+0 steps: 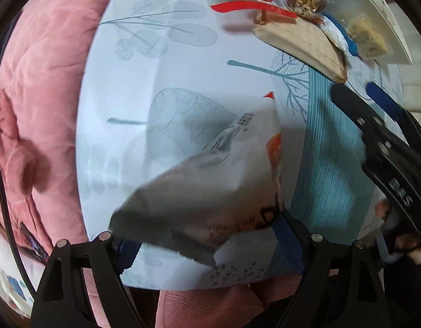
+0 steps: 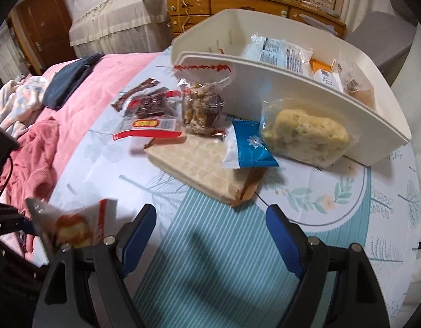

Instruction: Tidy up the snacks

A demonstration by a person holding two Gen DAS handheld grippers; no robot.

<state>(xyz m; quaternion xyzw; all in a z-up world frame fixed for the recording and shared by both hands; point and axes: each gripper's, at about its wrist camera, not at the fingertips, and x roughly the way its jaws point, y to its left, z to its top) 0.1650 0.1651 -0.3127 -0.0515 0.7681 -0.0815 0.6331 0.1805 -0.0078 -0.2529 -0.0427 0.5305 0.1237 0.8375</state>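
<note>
Between the left claw's (image 1: 207, 242) blue fingers hangs a white snack packet (image 1: 210, 180), crumpled, with orange-red print, gripped above the patterned sheet (image 1: 183, 68). Further right, the right claw (image 2: 210, 235) gapes, holding nothing. Beyond lie loose snacks beside a white bin (image 2: 333, 87).

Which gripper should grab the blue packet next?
Right. The right gripper is open, empty, and faces the blue packet. The left gripper already holds a white snack bag.
</note>
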